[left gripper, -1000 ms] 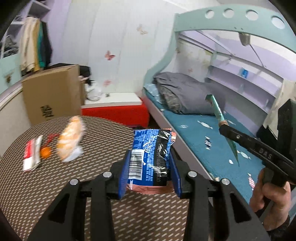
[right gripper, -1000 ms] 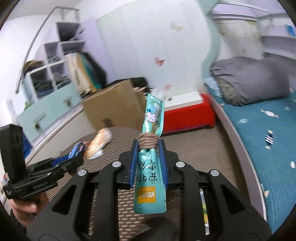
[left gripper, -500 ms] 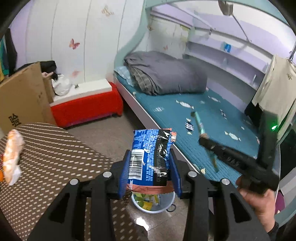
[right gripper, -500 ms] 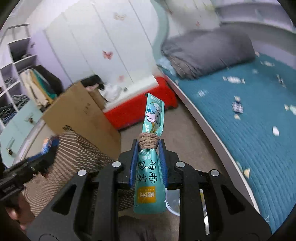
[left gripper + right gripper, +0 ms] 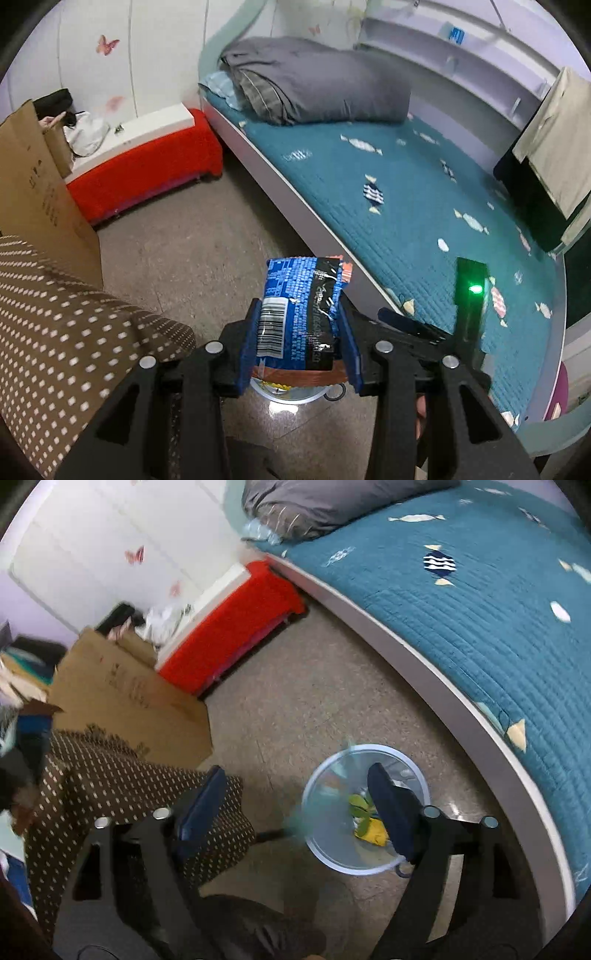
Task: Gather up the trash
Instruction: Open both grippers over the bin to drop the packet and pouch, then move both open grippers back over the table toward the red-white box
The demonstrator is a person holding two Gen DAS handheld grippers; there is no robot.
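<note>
Blues, teal and one loud red block filling the room

The snack packet (image 5: 301,317) is showing blue and black with a white barcode patch and an orange-red edge, sitting between blue pads on the black left tool (image 5: 299,343). The desk (image 5: 55,325) is wearing brown cloth dotted white. The bed (image 5: 406,192) is glowing teal with pale fish shapes under a grey duvet (image 5: 317,81). A pale blue bin (image 5: 365,808) is holding yellow and green scraps beside the red bench (image 5: 229,627) and tan cardboard box (image 5: 129,698).
</note>
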